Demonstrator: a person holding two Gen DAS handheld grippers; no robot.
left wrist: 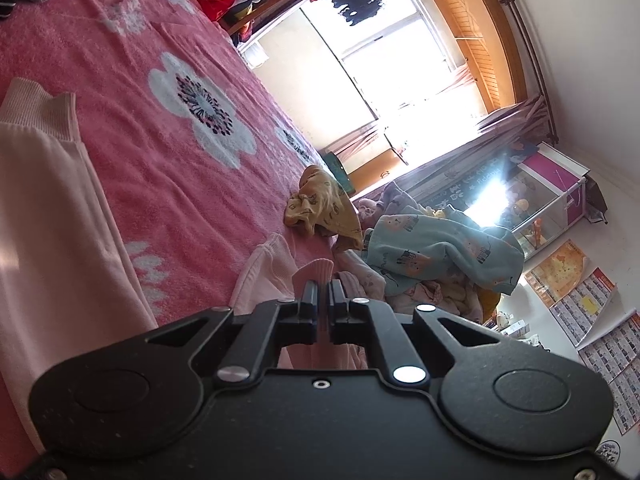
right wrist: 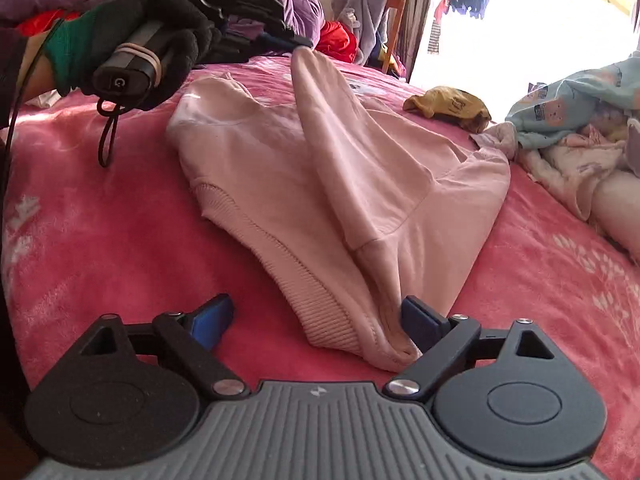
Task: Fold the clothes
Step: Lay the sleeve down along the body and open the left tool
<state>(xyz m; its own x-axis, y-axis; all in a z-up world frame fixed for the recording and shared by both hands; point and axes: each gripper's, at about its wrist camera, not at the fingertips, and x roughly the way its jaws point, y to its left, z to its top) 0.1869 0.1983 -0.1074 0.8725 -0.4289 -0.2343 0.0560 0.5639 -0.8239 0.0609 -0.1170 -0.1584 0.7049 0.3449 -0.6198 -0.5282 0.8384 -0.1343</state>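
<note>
Pink blanket (right wrist: 120, 240), left tool (left wrist: 323, 286) pinching sleeve (right wrist: 320, 120)

The sweatshirt (right wrist: 360, 184) is seen in pale pink, ribbed at hem and cuff; the blanket (right wrist: 120, 248) on the bed is deep pink, patterned with white flowers with dark-speckled centres; a crumpled garment (right wrist: 448, 106) is mustard yellow with small dark prints; another (right wrist: 568, 108) is light blue with small orange and dark figures; the glove (right wrist: 132, 36) is black with a green cuff; blue pads (right wrist: 212, 316) are seen on the black right tool (right wrist: 316, 316).
</note>
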